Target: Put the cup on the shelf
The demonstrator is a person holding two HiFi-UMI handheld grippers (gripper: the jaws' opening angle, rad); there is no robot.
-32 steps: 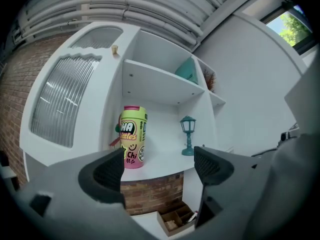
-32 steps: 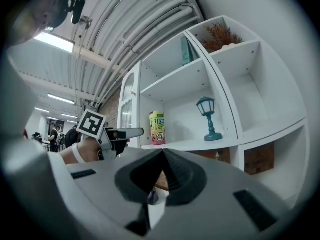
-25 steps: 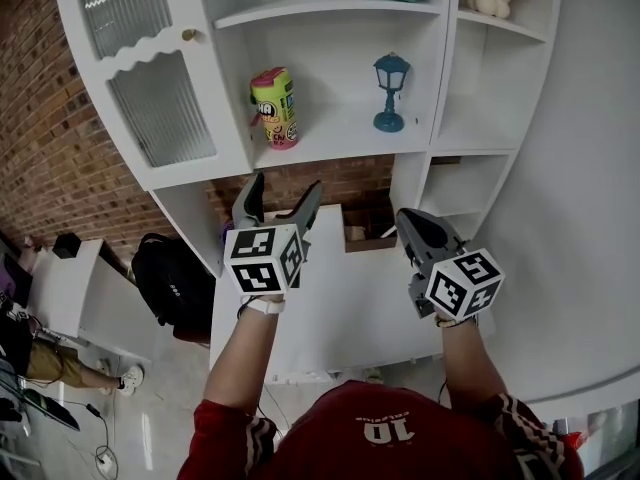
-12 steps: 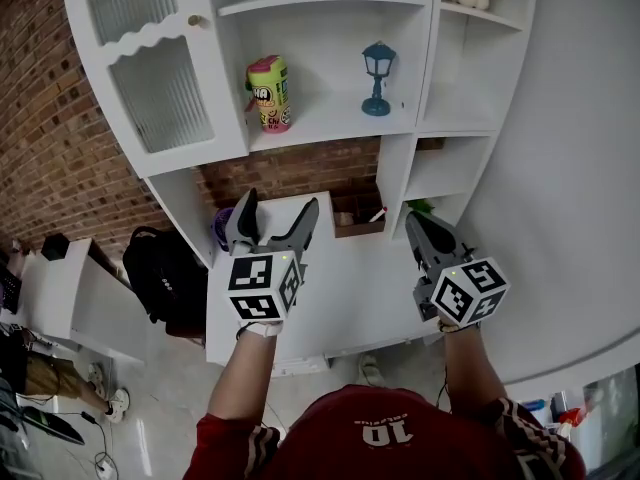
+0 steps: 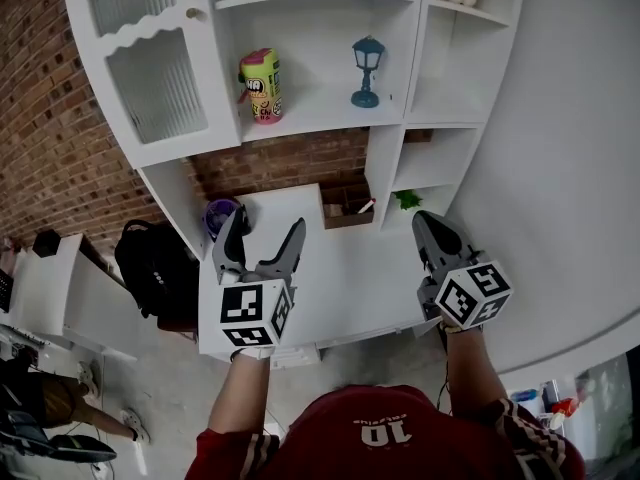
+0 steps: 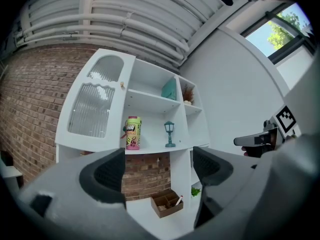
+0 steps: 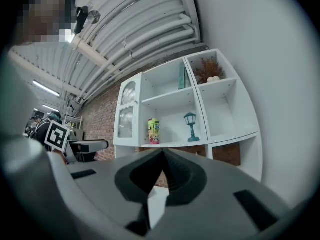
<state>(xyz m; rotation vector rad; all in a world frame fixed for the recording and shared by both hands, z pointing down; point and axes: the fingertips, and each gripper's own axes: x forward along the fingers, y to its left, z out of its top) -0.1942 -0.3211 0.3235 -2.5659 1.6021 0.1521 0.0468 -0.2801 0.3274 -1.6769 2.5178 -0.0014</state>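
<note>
**Pink and green cup sits on the shelf while both hands back away**

The cup [image 5: 259, 86] stands upright on the white shelf [image 5: 320, 120]. It is to the left of a little blue lamp [image 5: 367, 71], with a gap between them. Nothing touches the cup.

A second ago both grippers were closer to the shelf. Now they have pulled back over the white surface [image 5: 350, 278], and the shelf looks farther away.

The left gripper [image 5: 265, 223] has its fingers [image 6: 107, 171] wide apart, and nothing is between them. The right gripper [image 5: 428, 223] has its fingers [image 7: 177, 176] pressed together, and it holds nothing too.

Since the cup stands on its own and the hands are moving off, the job looks done. Only stepping away seems left to do.

A small brown box [image 5: 345, 208] sits at the back of the surface. Something purple [image 5: 218, 214] is near the left gripper, but it is too hidden to tell what it is.
</note>
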